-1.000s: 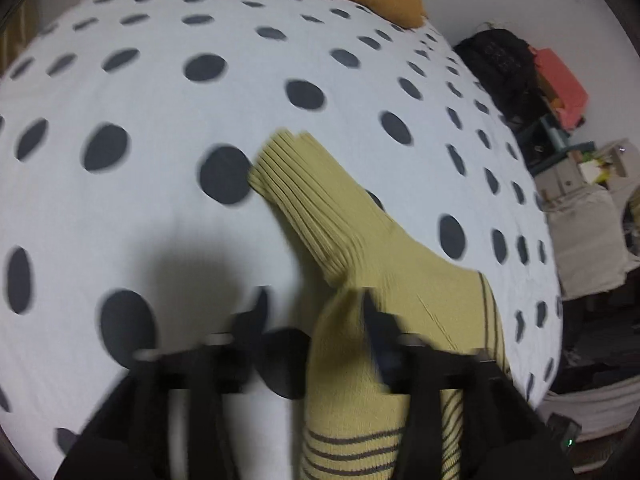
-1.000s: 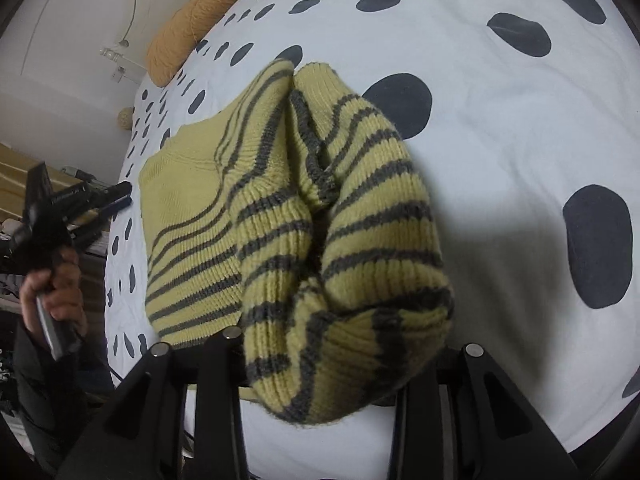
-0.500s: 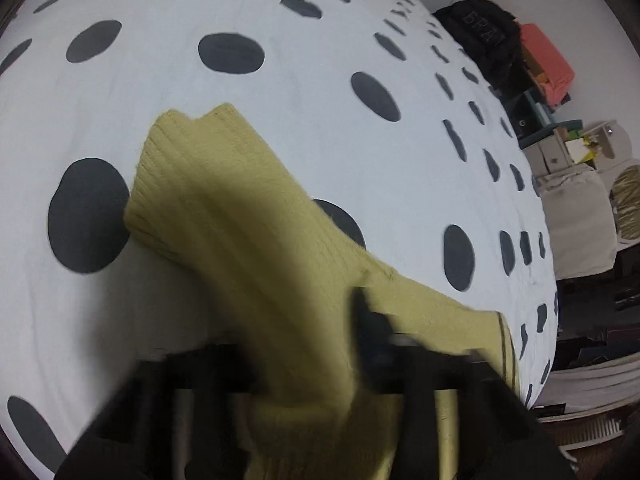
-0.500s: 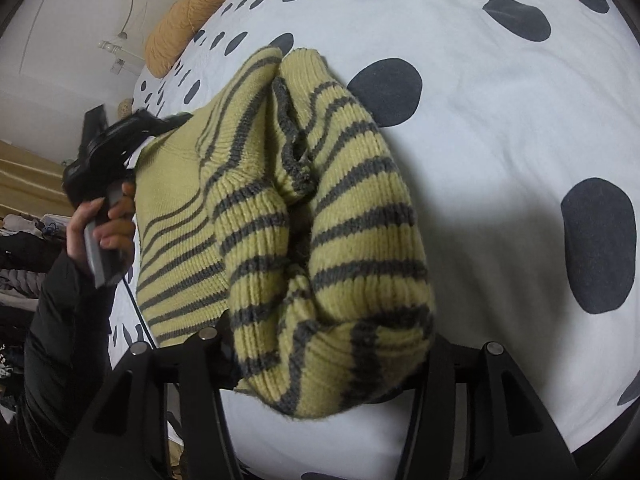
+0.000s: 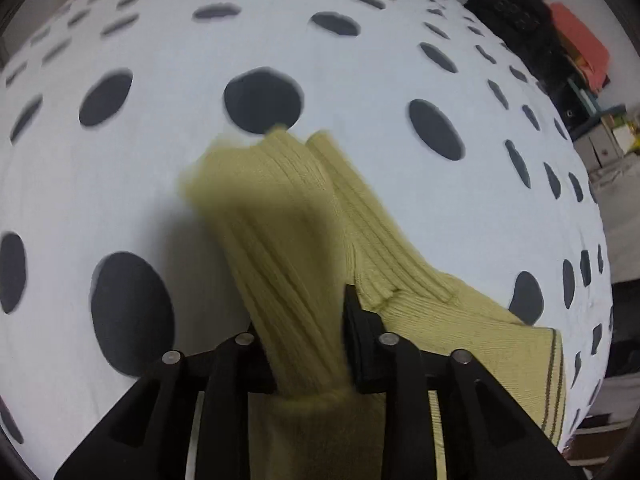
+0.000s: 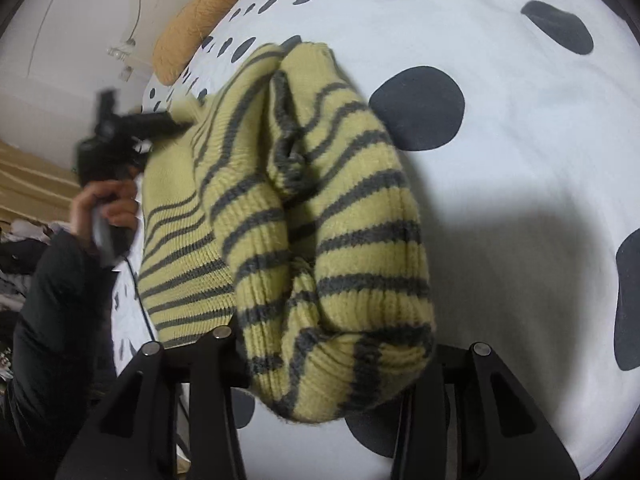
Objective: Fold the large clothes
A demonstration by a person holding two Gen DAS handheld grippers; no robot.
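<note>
An olive-yellow knit sweater with dark grey stripes lies on a white bed cover with dark dots. In the left wrist view my left gripper [image 5: 304, 344] is shut on the plain ribbed part of the sweater [image 5: 280, 240] and holds it lifted off the bed. In the right wrist view my right gripper [image 6: 332, 364] is shut on a thick bunched fold of the striped sweater [image 6: 332, 248], which hides the fingertips. The left gripper [image 6: 140, 128] shows there at the sweater's far left edge, held in a hand.
The dotted bed cover [image 5: 360, 80] fills both views. An orange pillow [image 6: 200, 24] lies at the bed's head by the wall. A black bag [image 5: 516, 20], an orange item and boxes stand beyond the bed's right edge. A dark-sleeved arm [image 6: 56, 312] is at left.
The left gripper has closed on the plain ribbed part and lifted it, doubling it over. The right gripper keeps its hold on the striped fold and has barely moved.
</note>
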